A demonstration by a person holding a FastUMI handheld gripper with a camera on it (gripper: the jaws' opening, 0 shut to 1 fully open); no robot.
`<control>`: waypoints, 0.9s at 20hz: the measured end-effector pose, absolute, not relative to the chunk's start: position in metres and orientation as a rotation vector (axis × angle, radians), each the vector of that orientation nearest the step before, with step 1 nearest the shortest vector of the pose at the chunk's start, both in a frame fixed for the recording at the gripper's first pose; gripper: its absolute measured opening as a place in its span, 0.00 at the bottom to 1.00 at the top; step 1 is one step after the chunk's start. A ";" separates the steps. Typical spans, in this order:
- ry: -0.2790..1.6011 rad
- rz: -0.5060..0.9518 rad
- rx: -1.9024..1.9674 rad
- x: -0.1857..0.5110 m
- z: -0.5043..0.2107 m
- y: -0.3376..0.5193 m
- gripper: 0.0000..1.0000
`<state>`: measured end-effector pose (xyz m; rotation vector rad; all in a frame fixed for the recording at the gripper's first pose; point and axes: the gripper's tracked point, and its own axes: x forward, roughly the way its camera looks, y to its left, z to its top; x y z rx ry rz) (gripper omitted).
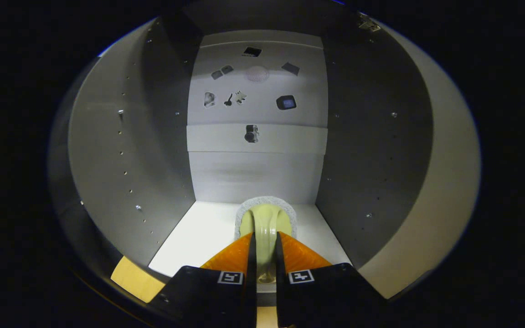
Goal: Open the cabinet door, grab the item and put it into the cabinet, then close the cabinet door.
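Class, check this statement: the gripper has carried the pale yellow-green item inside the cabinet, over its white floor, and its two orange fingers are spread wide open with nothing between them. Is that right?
Not quite. In the gripper view the gripper is not open and bare: its fingers are shut on the pale yellow-green item, gripping its narrow handle-like part. The rest holds: the item is inside the cabinet, over its white floor.

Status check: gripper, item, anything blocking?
Gripper shut on pale green brush, fingers pressing its handle. Brush head low over the white cabinet floor, inside the cabinet. Nothing in the way ahead; back wall beyond.
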<state>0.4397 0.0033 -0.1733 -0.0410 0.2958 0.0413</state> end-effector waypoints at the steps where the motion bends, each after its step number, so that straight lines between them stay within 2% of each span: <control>1: 0.308 0.040 -0.039 0.447 -0.177 0.003 0.21; 6: 0.401 0.041 -0.025 0.470 -0.210 0.009 0.21; 11: 0.377 0.047 0.033 0.491 -0.212 0.019 0.21; 14: 0.379 0.035 0.049 0.501 -0.219 0.017 0.26; 18: 0.354 0.051 0.042 0.510 -0.220 0.022 0.28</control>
